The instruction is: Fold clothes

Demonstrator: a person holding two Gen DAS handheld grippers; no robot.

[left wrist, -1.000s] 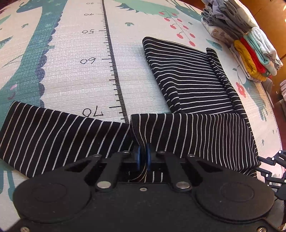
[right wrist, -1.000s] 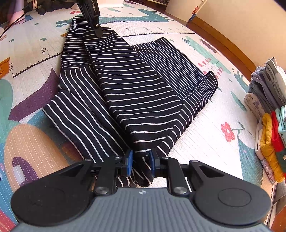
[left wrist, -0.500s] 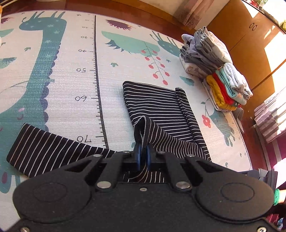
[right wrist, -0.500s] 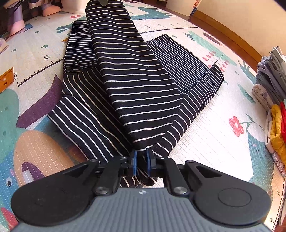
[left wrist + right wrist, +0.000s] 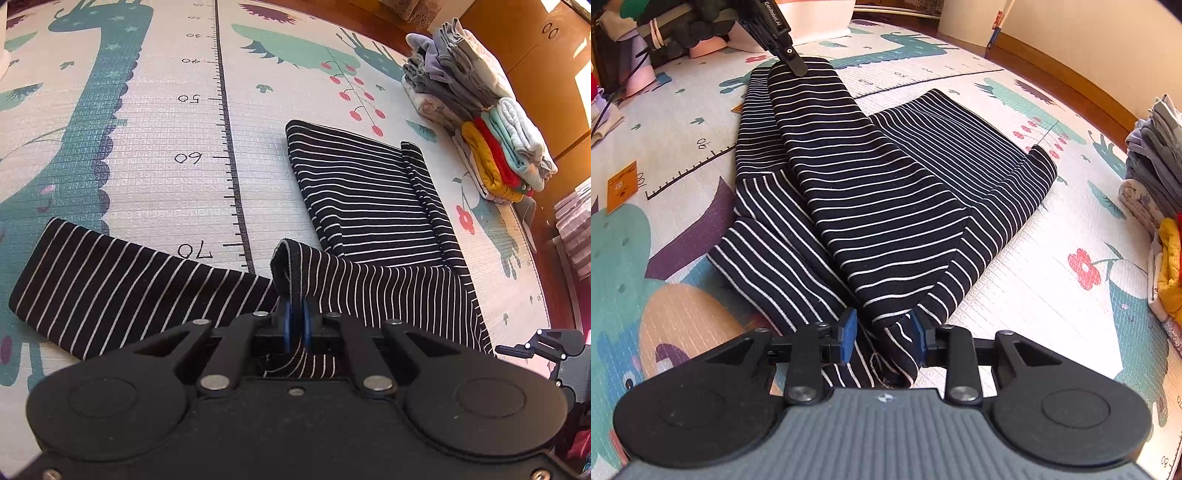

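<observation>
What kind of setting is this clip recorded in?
Most likely a room in a home, working on the floor: a children's foam play mat printed with animals and a height ruler, a stack of folded clothes at its edge, and wooden flooring meeting a plain wall.

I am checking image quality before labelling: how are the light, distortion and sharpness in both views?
Left wrist view: sunlight overexposes the top right corner; fisheye bends the printed ruler line; the striped garment is sharp. Right wrist view: even daylight, soft shadows, curved edges; the folded clothes stack is slightly soft at the rim.
</observation>
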